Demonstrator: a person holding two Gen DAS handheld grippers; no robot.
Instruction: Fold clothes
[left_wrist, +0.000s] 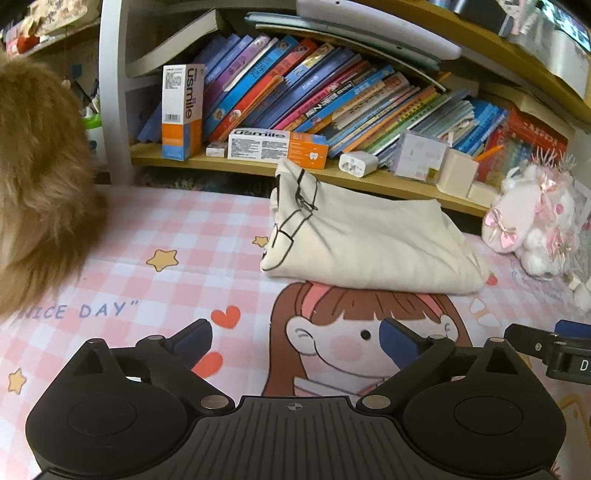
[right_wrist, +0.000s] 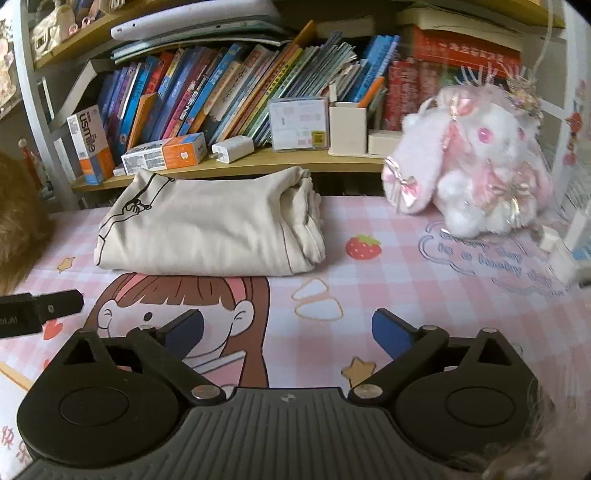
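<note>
Here, one folded cream garment (left_wrist: 369, 243) (right_wrist: 210, 232) with black line drawing lies on the pink checked cloth (left_wrist: 184, 236) (right_wrist: 388, 295) printed "NICE DAY", just in front of the bookshelf (left_wrist: 258, 168) (right_wrist: 295, 162). Behind the garment, on the shelf: two "usmile" boxes, one upright (left_wrist: 183, 110) (right_wrist: 91, 144), one flat (left_wrist: 277, 144) (right_wrist: 164, 153). One pink plush rabbit (left_wrist: 532, 218) (right_wrist: 476, 170) sits right of the garment. Left gripper (left_wrist: 295, 343) and right gripper (right_wrist: 288, 332) hover near the garment, fingers spread wide, holding nothing.
</note>
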